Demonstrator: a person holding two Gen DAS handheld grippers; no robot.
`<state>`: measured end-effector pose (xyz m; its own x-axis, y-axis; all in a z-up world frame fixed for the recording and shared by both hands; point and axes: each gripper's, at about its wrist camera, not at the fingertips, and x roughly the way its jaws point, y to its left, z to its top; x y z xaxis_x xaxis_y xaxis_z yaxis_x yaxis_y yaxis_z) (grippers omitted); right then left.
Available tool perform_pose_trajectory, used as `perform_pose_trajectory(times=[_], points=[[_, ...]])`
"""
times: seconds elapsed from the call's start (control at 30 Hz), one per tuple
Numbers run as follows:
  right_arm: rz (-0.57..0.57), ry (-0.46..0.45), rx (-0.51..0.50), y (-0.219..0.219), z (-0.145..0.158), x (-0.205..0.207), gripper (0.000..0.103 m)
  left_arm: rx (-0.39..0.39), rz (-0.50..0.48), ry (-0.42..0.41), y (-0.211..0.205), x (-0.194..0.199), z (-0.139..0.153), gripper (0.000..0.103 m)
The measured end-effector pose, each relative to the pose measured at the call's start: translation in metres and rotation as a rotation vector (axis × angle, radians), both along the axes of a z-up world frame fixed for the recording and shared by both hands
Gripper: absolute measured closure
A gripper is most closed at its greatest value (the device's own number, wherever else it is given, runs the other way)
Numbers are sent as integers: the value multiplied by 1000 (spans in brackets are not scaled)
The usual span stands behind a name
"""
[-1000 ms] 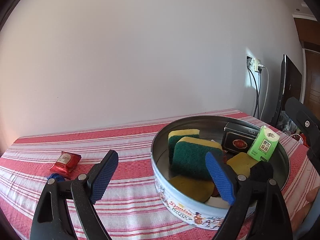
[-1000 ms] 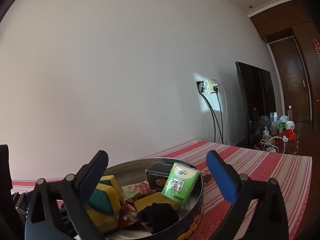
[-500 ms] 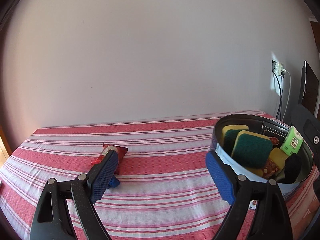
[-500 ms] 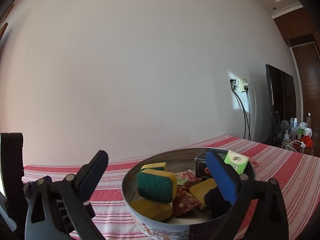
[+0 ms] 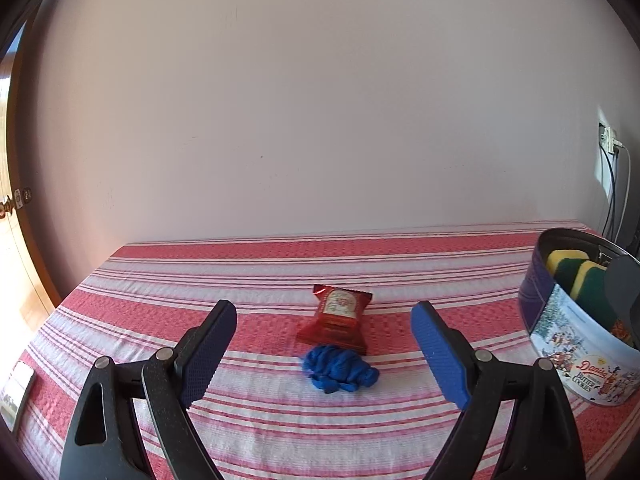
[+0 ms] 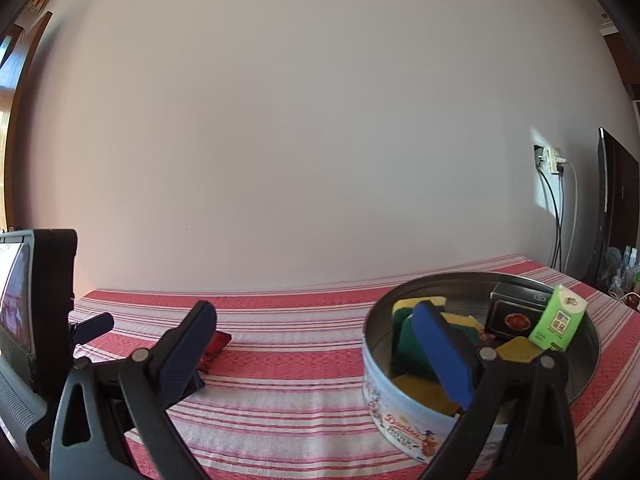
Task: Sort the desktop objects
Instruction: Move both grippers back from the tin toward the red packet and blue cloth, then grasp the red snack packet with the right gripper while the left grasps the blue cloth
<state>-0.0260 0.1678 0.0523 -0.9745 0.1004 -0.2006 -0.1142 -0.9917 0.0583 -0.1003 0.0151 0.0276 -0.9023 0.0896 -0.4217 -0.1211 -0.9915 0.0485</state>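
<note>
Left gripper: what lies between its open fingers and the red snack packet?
In the left wrist view, the crumpled blue item lies just before the red snack packet, touching its near edge; otherwise only striped tablecloth ahead of the left gripper.

Partly hidden things
Red snack packet (image 6: 214,346) sits mostly behind right tongs (image 6: 316,356); cookie tin (image 5: 568,344) possibly cut by the frame edge.

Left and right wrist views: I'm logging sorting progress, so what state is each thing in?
Left gripper: open, empty.
Right gripper: open, empty.
Round metal cookie tin: lidless, upright, partly filled.
Red foil snack packet: lying flat on the striped tablecloth, outside the tin.
Crumpled blue cloth: bunched beside the packet.
Green carton: tilted inside the tin.
</note>
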Motion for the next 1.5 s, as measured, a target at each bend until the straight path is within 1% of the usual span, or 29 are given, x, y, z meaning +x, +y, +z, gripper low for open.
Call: perform_pose_trajectory(times=[0.3, 0.37, 0.5, 0.57, 0.67, 0.7, 0.8, 0.97, 1.13, 1.17, 1.2, 1.27, 1.33, 1.37, 1.4, 1.43, 1.5], points=[[59, -84, -43, -18, -10, -35, 3, -23, 79, -68, -29, -43, -8, 12], [70, -99, -42, -22, -13, -43, 3, -23, 90, -89, -35, -56, -11, 12], [91, -138, -39, -29, -18, -59, 3, -50, 124, -109, -44, -80, -15, 12], [108, -167, -48, -32, -22, -69, 3, -29, 125, -139, -51, -91, -17, 12], [130, -219, -49, -34, -28, -90, 3, 65, 124, -191, -70, -102, -21, 12], [140, -238, -48, -35, -30, -97, 3, 78, 135, -202, -76, -104, -22, 12], [178, -299, -64, -39, -37, -119, 7, 45, 188, -219, -84, -109, -23, 12], [243, -411, -68, -54, -49, -159, 9, -29, 241, -192, -86, -108, -22, 12], [268, -543, -125, -68, -66, -197, 10, -38, 263, -186, -91, -108, -22, 12], [265, -571, -142, -70, -71, -205, 17, -51, 282, -185, -91, -108, -22, 12], [262, -601, -158, -72, -77, -213, 22, -56, 291, -184, -90, -108, -22, 12], [253, -664, -172, -75, -87, -226, 25, -41, 296, -183, -94, -109, -21, 12], [237, -666, -132, -80, -88, -232, 28, -21, 289, -187, -98, -111, -22, 12], [239, -673, -119, -83, -90, -237, 31, -23, 288, -187, -97, -111, -22, 12], [232, -673, -104, -84, -91, -239, 40, -30, 287, -185, -96, -111, -22, 12], [236, -673, -105, -84, -92, -239, 46, -37, 285, -182, -96, -111, -23, 12], [240, -666, -126, -79, -91, -237, 47, -44, 276, -178, -95, -110, -23, 12]])
